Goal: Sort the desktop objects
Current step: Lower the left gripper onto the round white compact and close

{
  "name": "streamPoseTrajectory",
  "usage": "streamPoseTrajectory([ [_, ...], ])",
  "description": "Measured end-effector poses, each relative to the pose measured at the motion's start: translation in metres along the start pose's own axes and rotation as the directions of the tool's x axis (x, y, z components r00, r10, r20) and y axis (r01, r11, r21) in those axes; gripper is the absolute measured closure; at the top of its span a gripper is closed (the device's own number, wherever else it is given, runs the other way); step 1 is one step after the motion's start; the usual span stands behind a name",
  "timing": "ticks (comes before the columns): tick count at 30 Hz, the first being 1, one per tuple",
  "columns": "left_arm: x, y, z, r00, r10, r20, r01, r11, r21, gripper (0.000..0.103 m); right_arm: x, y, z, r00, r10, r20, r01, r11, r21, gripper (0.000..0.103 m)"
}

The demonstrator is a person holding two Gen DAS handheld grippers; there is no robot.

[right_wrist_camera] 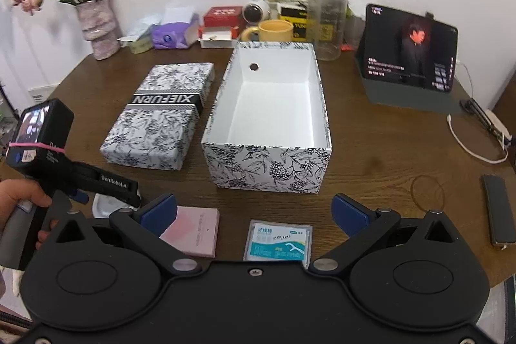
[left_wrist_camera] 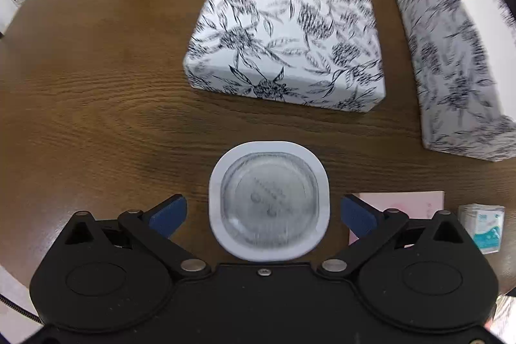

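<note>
Left gripper [left_wrist_camera: 263, 216]: released, jaws wide, straddling without touching a white-rimmed clear tub [left_wrist_camera: 269, 200]. Right gripper [right_wrist_camera: 254, 213]: likewise spread, above a floss-pick packet [right_wrist_camera: 279, 239], pink card [right_wrist_camera: 193, 229] just beside it. Beyond the packet: open floral box [right_wrist_camera: 269, 165], empty; its lid [right_wrist_camera: 161, 115] alongside. Brown wooden table [right_wrist_camera: 380, 157]; bare room near its edge.

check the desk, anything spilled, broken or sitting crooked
Nothing spilled or damaged. The open box stands upright and empty, its lid lying flat beside it, apart. The white dish, pink pad and floss pick pack lie flat on the table. A loose rubber band lies near the phone.
</note>
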State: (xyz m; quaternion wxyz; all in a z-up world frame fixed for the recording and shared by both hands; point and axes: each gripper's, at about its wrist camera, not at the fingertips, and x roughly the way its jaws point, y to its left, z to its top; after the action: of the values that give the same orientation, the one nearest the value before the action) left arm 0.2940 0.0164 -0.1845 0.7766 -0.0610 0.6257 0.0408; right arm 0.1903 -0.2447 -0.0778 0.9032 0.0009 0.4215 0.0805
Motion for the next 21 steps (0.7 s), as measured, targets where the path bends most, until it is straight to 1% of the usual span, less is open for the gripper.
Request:
streamPoseTrajectory([
  [2, 0.006, -0.002, 0.003, 1.0, -0.002, -0.022, 0.002, 1.0, 0.01, 0.004, 0.007, -0.001, 0.005, 1.0, -0.004, -0.012, 0.004, 1.0, 0.005, 0.0],
  [4, 0.011, -0.004, 0.003, 0.999, 0.002, -0.039, -0.002, 1.0, 0.012, 0.008, 0.014, -0.002, 0.01, 1.0, -0.007, -0.024, 0.007, 1.0, 0.0, 0.0],
  [5, 0.013, -0.005, 0.003, 0.999, 0.004, -0.048, -0.003, 1.0, 0.013, 0.008, 0.018, -0.003, 0.013, 1.0, -0.004, -0.03, 0.004, 1.0, -0.004, 0.0],
  [6, 0.015, -0.006, 0.004, 0.998, 0.007, -0.057, -0.007, 1.0, 0.013, 0.012, 0.022, -0.005, 0.016, 0.999, 0.002, -0.034, -0.002, 1.0, -0.011, 0.0],
  [7, 0.017, -0.006, 0.003, 0.998, 0.015, -0.068, -0.014, 1.0, 0.009, 0.021, 0.026, -0.006, 0.019, 0.999, 0.007, -0.039, -0.008, 1.0, -0.02, 0.0],
  [8, 0.018, -0.006, 0.001, 0.997, 0.027, -0.074, -0.026, 1.0, 0.006, 0.02, 0.03, -0.007, 0.022, 0.999, 0.015, -0.044, -0.017, 0.999, -0.031, 0.0],
  [13, 0.018, -0.009, -0.006, 0.995, 0.068, -0.077, -0.069, 0.997, -0.016, 0.022, 0.05, -0.017, 0.038, 0.994, 0.063, -0.084, -0.07, 0.995, -0.077, 0.0],
  [18, 0.017, -0.009, -0.01, 0.993, 0.076, -0.089, -0.082, 0.994, -0.066, 0.022, 0.072, -0.029, 0.053, 0.989, 0.093, -0.113, -0.105, 0.989, -0.108, 0.0],
  [21, 0.017, -0.01, -0.015, 0.994, 0.078, -0.079, -0.084, 0.994, -0.07, 0.022, 0.086, -0.038, 0.061, 0.987, 0.1, -0.128, -0.116, 0.986, -0.116, 0.0],
])
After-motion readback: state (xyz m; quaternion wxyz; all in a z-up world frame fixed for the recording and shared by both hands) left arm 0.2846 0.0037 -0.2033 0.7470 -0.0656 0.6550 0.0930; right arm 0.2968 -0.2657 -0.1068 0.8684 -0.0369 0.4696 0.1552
